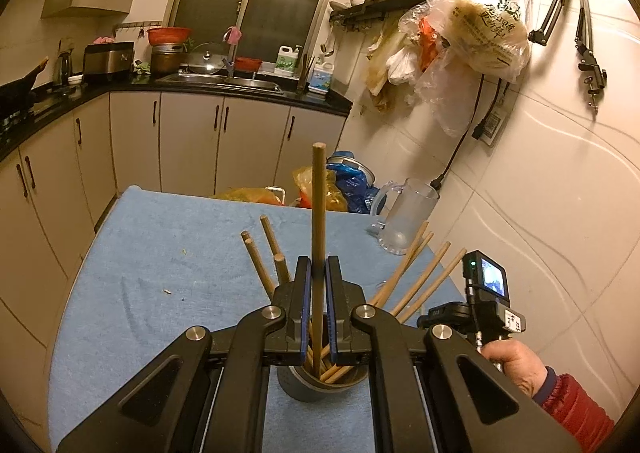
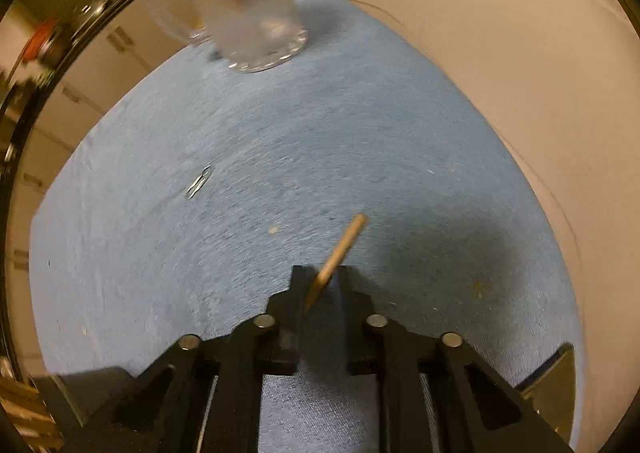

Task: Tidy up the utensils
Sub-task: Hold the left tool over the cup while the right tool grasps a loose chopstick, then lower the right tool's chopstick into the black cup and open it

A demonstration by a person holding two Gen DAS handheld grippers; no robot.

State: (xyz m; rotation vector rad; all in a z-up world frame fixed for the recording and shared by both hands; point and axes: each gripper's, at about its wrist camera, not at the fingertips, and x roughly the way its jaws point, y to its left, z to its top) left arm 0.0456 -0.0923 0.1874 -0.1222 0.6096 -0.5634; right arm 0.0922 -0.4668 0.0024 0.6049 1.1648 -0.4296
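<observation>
This is a home kitchen. A black countertop [image 1: 224, 87] runs along beige cabinets [image 1: 188, 141] with a steel sink [image 1: 224, 80], a glass pot lid [image 1: 206, 59], a kettle [image 1: 63, 69] and detergent bottles [image 1: 286, 62]. Plastic bags [image 1: 472, 37] hang from wall hooks on white tiles, beside a towel-covered table [image 1: 160, 253].

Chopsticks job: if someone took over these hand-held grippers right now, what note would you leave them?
Left hand-held gripper: shut on one dark chopstick, held upright over the grey holder cup.
Right hand-held gripper: shut on a light chopstick, pointing down over the blue towel.
Holder cup: near edge of the towel, already holding several chopsticks.
Glass mug: far right corner, looks empty.
Done: most chopsticks are in the cup.
Left: probably drop both held chopsticks into it.
</observation>
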